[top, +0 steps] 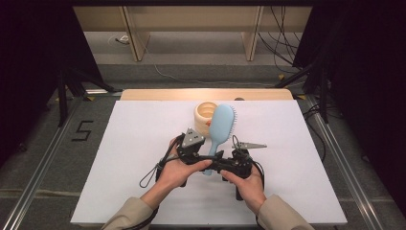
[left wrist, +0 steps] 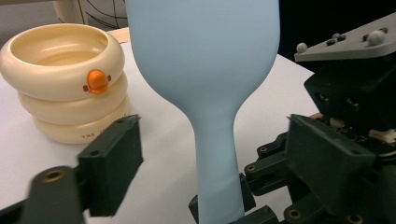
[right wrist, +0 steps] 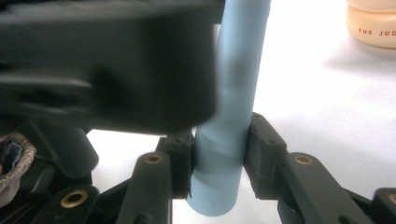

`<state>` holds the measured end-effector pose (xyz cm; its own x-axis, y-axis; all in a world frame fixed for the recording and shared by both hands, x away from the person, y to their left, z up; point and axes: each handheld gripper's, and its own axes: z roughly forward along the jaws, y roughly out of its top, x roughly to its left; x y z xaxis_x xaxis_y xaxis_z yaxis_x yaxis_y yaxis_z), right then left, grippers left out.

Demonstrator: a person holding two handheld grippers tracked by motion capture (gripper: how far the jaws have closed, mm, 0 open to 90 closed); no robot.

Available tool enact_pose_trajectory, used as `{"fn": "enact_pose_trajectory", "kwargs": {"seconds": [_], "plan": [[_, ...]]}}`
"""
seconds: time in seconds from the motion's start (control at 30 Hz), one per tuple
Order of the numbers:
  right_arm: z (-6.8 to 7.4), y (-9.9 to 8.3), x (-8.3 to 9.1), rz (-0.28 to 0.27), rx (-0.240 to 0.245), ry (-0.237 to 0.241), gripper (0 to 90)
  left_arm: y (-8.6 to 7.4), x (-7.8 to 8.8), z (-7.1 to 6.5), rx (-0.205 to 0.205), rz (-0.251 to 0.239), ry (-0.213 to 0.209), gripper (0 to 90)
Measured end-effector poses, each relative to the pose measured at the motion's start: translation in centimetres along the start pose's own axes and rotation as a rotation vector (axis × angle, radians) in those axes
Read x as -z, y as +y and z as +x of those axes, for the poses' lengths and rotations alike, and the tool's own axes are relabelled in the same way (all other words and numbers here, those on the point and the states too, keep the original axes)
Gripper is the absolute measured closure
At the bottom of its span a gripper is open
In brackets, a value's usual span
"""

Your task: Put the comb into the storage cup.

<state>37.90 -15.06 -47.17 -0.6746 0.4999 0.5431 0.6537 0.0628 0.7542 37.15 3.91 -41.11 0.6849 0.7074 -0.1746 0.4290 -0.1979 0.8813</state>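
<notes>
blue brush [top: 221, 128] stands handle-down, head tilted toward the cup [top: 206, 114]; right gripper [right wrist: 218, 158] clamps its handle end, left gripper [left wrist: 205, 154] gapes wide around the neck.

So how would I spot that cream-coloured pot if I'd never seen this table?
Start at the white table and look to its far edge, near the middle. Behind the head of the light blue hairbrush stands the cream pot. It looks like three fat rings stacked up, with a small orange duck bill on its side, and it is open at the top.
</notes>
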Motion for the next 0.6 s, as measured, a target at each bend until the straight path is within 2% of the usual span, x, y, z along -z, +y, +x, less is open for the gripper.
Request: {"fn": "enact_pose_trajectory", "kwargs": {"seconds": [0.13,0.23,0.27,0.37,0.6], "plan": [[0.0,0.0,0.0,-0.001,0.000,0.000,66.2,0.3,0.4,-0.1,-0.024,0.004,-0.019,12.2],[0.0,0.0,0.0,-0.002,0.000,-0.002,66.2,0.5,0.6,-0.1,-0.029,0.003,-0.015,1.0],[0.0,0.0,0.0,-0.002,-0.001,-0.001,66.2,0.6,0.7,-0.1,-0.032,0.003,-0.012,0.0],[0.0,0.0,0.0,-0.001,-0.002,-0.001,66.2,0.7,0.8,0.1,-0.058,0.014,0.003,0.0],[0.0,0.0,0.0,0.000,0.001,-0.001,66.2,1.9,0.9,0.7,-0.070,0.000,0.010,0.0]]}}
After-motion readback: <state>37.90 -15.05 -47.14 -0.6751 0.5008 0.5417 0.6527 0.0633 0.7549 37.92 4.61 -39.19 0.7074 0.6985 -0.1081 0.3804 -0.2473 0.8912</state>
